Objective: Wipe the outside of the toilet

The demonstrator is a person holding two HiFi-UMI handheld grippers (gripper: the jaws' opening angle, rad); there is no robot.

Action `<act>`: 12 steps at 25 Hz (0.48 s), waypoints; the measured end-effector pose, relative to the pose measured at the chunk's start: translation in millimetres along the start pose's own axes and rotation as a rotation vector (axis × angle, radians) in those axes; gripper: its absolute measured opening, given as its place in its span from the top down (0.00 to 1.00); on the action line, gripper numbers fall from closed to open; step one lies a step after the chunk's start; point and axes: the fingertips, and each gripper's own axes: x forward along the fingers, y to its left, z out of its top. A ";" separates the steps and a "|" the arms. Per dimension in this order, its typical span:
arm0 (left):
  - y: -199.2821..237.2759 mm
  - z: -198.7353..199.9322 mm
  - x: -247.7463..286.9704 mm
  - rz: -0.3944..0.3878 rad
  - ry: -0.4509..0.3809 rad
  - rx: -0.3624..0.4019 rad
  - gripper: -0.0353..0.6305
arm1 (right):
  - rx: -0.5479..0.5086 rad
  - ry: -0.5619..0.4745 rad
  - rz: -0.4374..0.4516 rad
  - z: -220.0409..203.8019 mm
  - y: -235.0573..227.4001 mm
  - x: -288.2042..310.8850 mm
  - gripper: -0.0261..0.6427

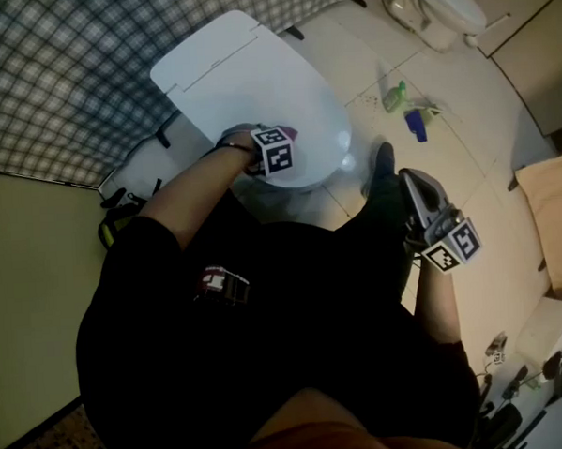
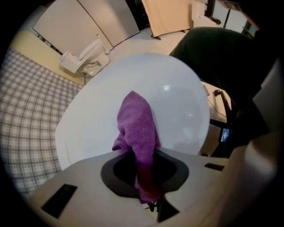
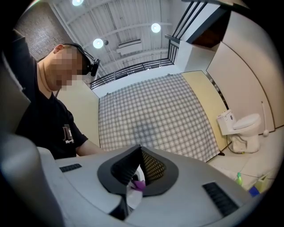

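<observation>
In the head view my left tool (image 1: 258, 150) sits on the closed toilet (image 1: 255, 79), and my right tool (image 1: 421, 197) is well apart at the right. In the left gripper view this tool holds a purple cloth (image 2: 137, 128) against the lid (image 2: 177, 102). In the right gripper view the tool is closed and empty.

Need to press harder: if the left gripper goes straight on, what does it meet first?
The left gripper, shut on the purple cloth, would meet the closed toilet lid first; the cloth seems already against it.
</observation>
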 end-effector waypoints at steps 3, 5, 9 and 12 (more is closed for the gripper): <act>-51.3 36.8 -12.6 -0.046 -0.048 0.034 0.87 | -0.016 -0.030 0.007 7.2 4.9 -14.4 0.98; -71.9 53.2 -18.0 -0.050 -0.053 0.063 0.87 | -0.026 -0.052 0.007 11.6 6.9 -23.0 0.98; -99.5 65.0 -22.5 -0.078 -0.061 0.076 0.87 | -0.035 -0.098 0.006 16.3 12.0 -39.9 0.98; -125.0 74.9 -27.5 -0.162 -0.125 0.037 0.87 | -0.042 -0.115 -0.014 20.4 12.0 -55.0 0.98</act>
